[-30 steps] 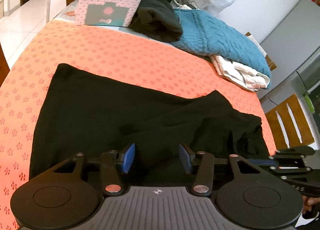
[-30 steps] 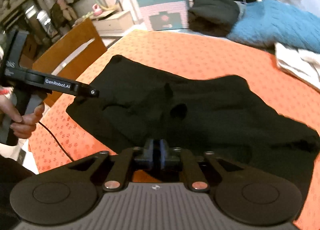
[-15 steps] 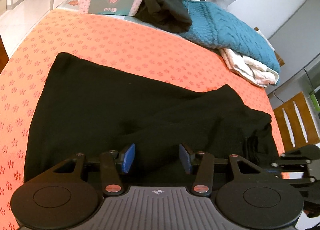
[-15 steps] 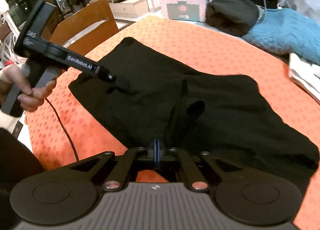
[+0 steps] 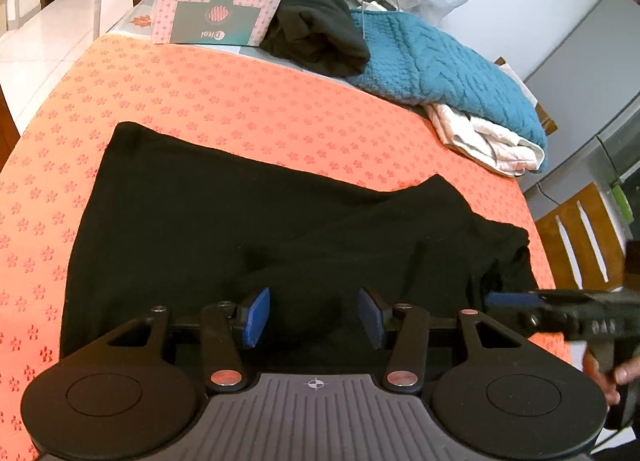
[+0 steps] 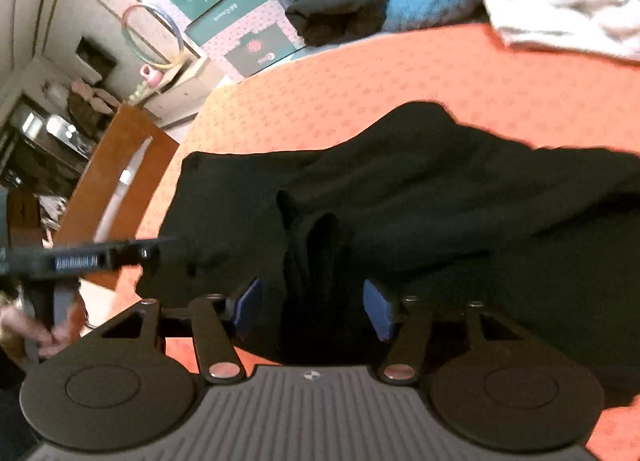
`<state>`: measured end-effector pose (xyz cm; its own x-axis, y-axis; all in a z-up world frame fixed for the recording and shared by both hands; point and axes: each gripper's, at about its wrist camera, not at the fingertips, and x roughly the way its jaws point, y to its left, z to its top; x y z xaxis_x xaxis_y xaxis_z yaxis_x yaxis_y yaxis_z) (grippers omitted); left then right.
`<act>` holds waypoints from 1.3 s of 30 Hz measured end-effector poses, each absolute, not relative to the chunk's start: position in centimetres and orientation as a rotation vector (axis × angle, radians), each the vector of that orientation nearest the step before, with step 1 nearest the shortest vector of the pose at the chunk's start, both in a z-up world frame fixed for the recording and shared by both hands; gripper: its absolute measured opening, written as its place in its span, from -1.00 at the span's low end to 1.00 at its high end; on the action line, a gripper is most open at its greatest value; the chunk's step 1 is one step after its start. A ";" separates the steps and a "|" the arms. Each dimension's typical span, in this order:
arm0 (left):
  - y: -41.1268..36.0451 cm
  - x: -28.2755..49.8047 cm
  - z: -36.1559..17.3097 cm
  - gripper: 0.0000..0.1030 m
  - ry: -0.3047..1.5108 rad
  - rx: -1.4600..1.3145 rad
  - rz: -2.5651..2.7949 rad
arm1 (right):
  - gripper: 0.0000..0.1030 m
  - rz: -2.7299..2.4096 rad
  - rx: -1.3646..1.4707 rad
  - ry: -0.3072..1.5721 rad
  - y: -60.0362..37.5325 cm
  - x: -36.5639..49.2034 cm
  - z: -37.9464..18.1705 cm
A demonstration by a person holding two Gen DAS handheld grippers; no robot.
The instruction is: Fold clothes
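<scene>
A black garment (image 5: 248,229) lies spread on the orange patterned table cover (image 5: 224,101), bunched toward the right. My left gripper (image 5: 314,317) is open just above the garment's near edge, holding nothing. My right gripper (image 6: 312,311) is open over a raised fold of the same garment (image 6: 440,197); the fold stands between its blue pads (image 6: 378,313) without being pinched. The right gripper also shows at the right edge of the left wrist view (image 5: 560,309), and the left gripper shows at the left of the right wrist view (image 6: 88,257).
At the table's far side lie a folded black garment (image 5: 320,29), a teal knitted sweater (image 5: 440,65) and a white cloth (image 5: 492,141). Pink and teal boxes (image 5: 220,1) stand behind. Wooden chairs (image 5: 580,237) (image 6: 116,181) stand at both sides.
My right gripper was shut on the garment's fold and has opened, letting it go. The left gripper stayed open and shifted slightly over the garment.
</scene>
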<state>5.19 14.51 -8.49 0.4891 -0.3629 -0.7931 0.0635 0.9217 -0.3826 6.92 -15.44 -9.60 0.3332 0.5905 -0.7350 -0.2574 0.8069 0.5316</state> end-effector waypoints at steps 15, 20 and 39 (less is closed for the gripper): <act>15.4 3.8 -8.1 0.03 1.041 -0.312 -0.234 | -0.84 0.636 0.373 1.096 -14.7 6.7 -8.7; 14.4 3.7 -7.1 0.10 1.031 -0.250 -0.273 | -0.84 0.574 0.446 1.085 -18.4 5.7 -8.5; 4.2 6.4 -10.2 -0.14 1.051 0.092 -0.440 | -0.54 0.398 0.115 1.018 -19.6 3.8 -8.9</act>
